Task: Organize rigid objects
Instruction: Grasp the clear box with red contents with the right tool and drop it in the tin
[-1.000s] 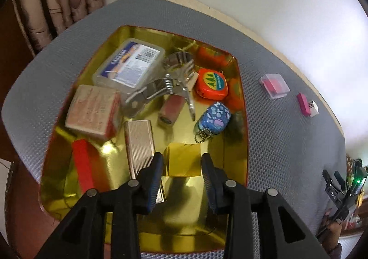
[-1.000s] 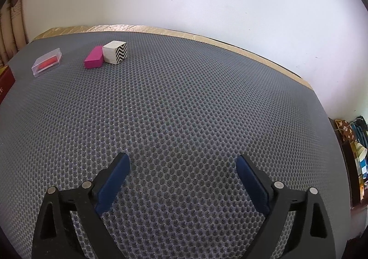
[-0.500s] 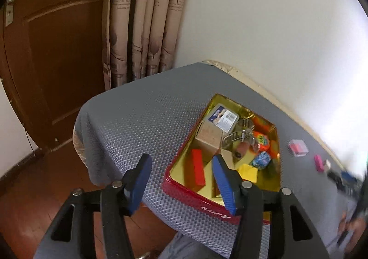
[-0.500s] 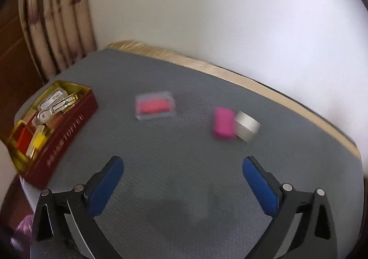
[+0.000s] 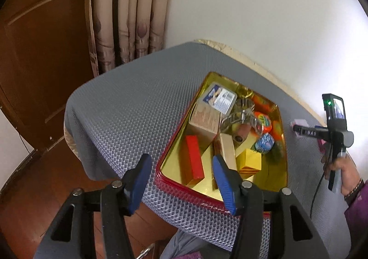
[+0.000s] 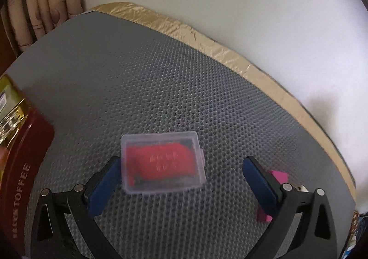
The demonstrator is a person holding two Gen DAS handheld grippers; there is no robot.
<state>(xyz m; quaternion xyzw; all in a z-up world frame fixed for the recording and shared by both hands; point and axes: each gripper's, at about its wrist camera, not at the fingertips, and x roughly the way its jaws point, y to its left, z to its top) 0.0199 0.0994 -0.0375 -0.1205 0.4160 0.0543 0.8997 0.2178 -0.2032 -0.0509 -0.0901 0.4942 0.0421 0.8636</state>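
An open red tin (image 5: 174, 180) with a gold inside holds a red block (image 5: 193, 160), a yellow box (image 5: 250, 162), a cardboard box (image 5: 205, 120), a labelled clear case (image 5: 220, 97), an orange tape measure (image 5: 264, 120) and a metal clip (image 5: 241, 116). My left gripper (image 5: 180, 158) hangs open and empty above the tin's near corner. A small clear box with red contents (image 6: 162, 162) lies on the grey mat. My right gripper (image 6: 181, 162) is wide around it, jaws closing, and the pads do not touch it. A pink eraser (image 6: 279, 175) lies behind the right finger.
The tin's red wall (image 6: 25, 167) stands to the left of the clear box. The grey mat (image 6: 174, 70) ends at a gold-edged table border by the white wall. A curtain (image 5: 128, 17) and a wooden door (image 5: 46, 51) stand beyond the table. A person's hand (image 5: 345, 171) holds the right gripper.
The left gripper has drawn back from over the tin and its jaws have widened. The right gripper has swung left across the mat until the clear box lies between its fingers.
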